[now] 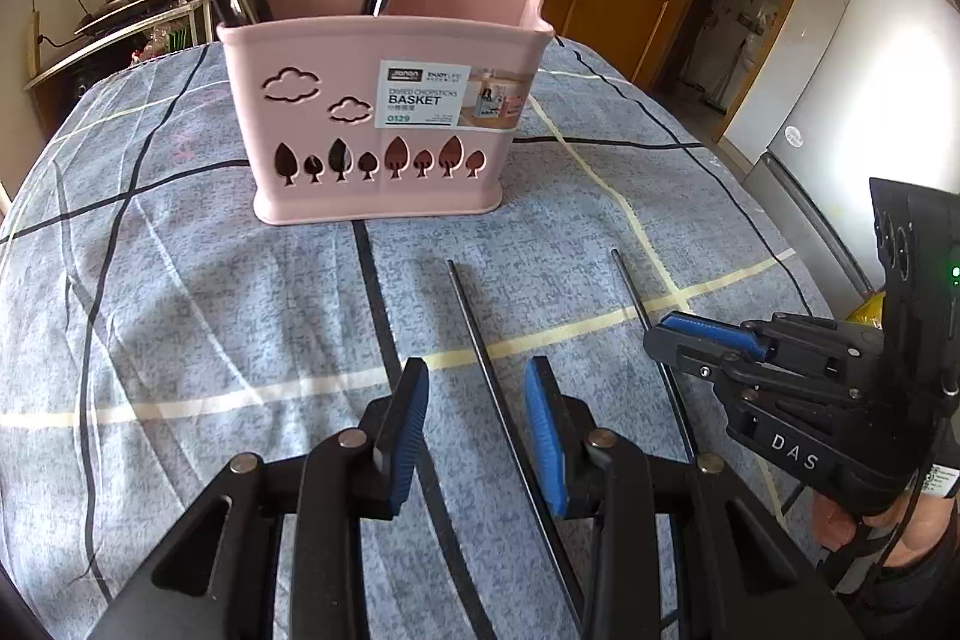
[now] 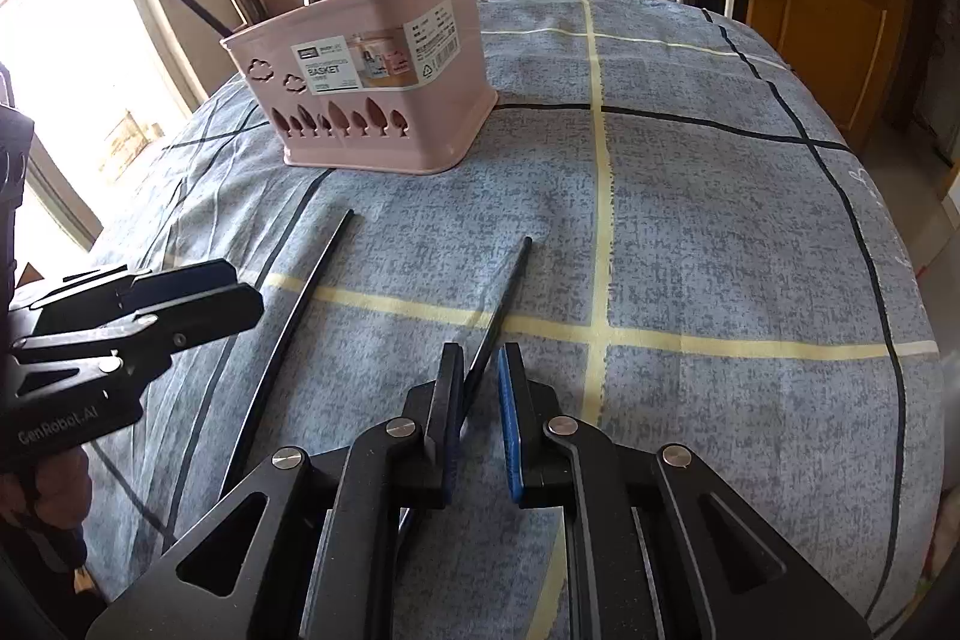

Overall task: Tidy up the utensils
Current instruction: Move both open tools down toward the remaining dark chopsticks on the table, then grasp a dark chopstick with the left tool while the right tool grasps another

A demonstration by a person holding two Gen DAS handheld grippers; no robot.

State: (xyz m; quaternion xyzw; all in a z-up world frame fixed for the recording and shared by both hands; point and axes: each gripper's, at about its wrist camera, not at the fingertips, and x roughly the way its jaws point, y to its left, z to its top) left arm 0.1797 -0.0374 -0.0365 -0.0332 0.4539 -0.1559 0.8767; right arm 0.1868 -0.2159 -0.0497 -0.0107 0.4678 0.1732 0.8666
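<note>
On the desk, two black chopsticks lie pointing toward 12 o'clock: the left tool open astride one chopstick, the right tool seemingly closing (not clamped) on the other chopstick; pink basket beyond.

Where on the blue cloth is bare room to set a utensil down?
Free: the checked blue cloth right of the pink plastic basket. Crowded: the near strip, with two black chopsticks between both grippers.
</note>
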